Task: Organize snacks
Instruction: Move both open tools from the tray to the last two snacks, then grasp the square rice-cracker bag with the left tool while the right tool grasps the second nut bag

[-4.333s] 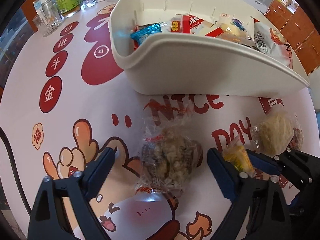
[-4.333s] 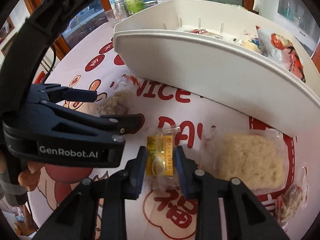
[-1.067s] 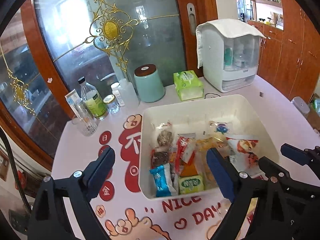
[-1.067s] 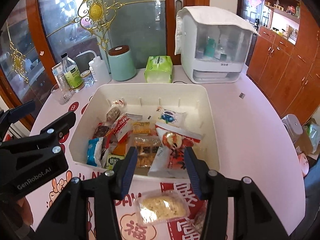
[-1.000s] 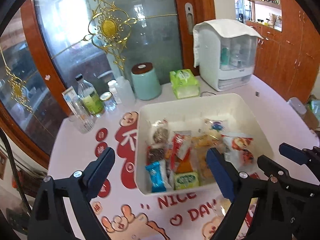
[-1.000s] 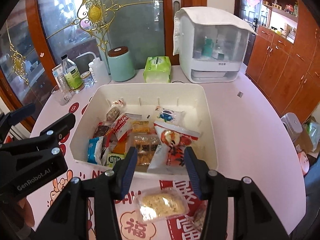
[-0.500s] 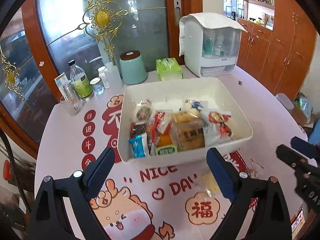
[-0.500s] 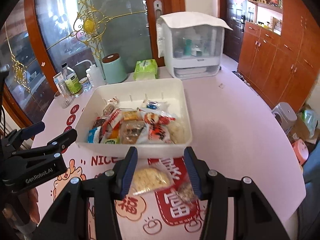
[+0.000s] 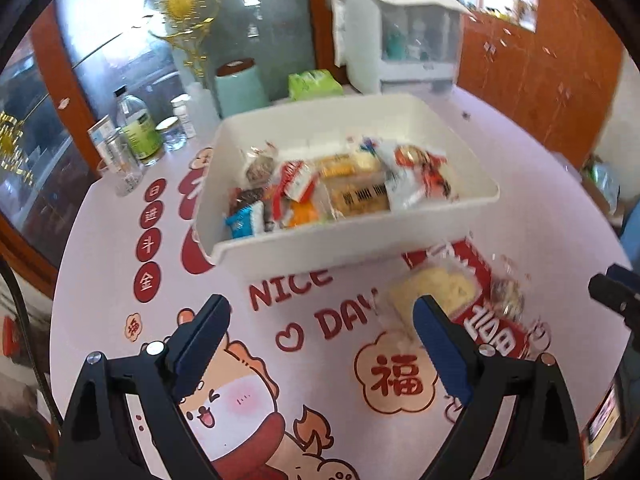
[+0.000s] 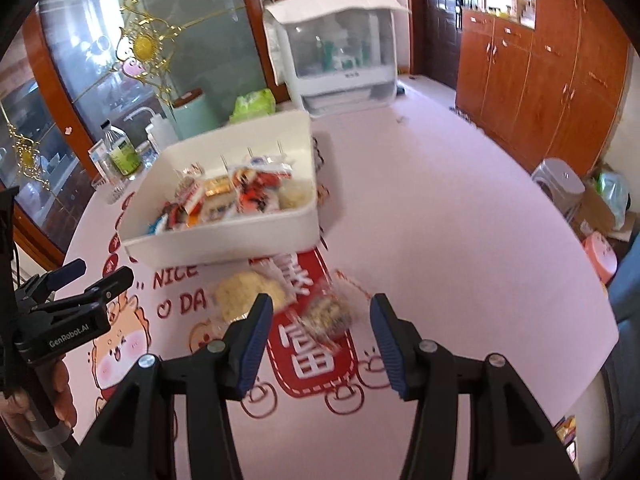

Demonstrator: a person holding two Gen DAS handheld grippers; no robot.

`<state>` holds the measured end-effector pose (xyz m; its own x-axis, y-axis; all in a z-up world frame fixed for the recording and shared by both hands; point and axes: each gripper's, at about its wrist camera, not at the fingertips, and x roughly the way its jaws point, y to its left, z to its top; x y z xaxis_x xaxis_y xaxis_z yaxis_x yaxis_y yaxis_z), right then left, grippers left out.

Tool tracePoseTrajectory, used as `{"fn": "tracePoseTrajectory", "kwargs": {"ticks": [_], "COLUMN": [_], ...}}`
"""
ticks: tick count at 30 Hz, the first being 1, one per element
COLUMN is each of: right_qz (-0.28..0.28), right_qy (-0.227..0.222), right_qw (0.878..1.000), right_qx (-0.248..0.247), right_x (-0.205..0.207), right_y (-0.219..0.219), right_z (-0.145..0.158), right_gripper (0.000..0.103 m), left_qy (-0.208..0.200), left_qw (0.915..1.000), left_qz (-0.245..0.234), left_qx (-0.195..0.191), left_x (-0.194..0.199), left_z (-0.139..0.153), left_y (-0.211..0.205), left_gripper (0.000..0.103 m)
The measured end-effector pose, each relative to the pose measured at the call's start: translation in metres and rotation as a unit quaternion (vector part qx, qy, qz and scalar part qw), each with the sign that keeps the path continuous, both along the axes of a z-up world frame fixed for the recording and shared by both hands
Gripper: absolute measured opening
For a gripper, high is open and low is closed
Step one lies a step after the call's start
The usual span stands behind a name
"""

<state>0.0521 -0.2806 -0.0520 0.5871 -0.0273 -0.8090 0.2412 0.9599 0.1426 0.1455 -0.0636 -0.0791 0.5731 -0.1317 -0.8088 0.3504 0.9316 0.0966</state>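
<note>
A white bin point(image 9: 360, 236) point(image 10: 224, 240) holds several wrapped snacks on the pink printed table. In front of it lie a pale yellow noodle-like pack point(image 9: 436, 288) point(image 10: 248, 294) and a smaller clear pack with brown contents point(image 9: 506, 296) point(image 10: 326, 312). My left gripper point(image 9: 320, 340) is open and empty above the table, left of the yellow pack. My right gripper point(image 10: 322, 340) is open and empty, held over the two loose packs. The left gripper also shows at the left edge of the right wrist view point(image 10: 68, 304).
Bottles and jars point(image 9: 136, 132), a teal canister point(image 9: 240, 86), a green tissue pack point(image 9: 314, 84) and a white cabinet appliance point(image 9: 400, 36) stand behind the bin. Wooden cupboards point(image 10: 540, 80) stand at the right. A stool point(image 10: 560, 184) stands beyond the table edge.
Both grippers have come down and back toward the near table. The right gripper has opened wider. The two loose packs now lie close ahead of it.
</note>
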Motion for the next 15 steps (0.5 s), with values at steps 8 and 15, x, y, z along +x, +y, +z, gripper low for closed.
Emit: {"fn": "tracePoseTrajectory", "kwargs": {"ticks": [8,15], "right_qz": [0.002,0.044], "right_qy": [0.045,0.053], "right_qw": [0.999,0.998], "right_qx": [0.018,-0.002], "right_x": [-0.004,0.008], "right_y": [-0.015,-0.023], "right_z": [-0.047,-0.072], "right_gripper": [0.053,0.075], "left_qy": [0.024,0.03], "left_qw": [0.9939,0.9787], "left_qz": [-0.097,-0.18], "left_qx": [0.047,0.094], "left_x": [0.003,0.013], "left_z": [-0.041,-0.074], "left_y": [-0.041,-0.085], "left_gripper": [0.092,0.092]}}
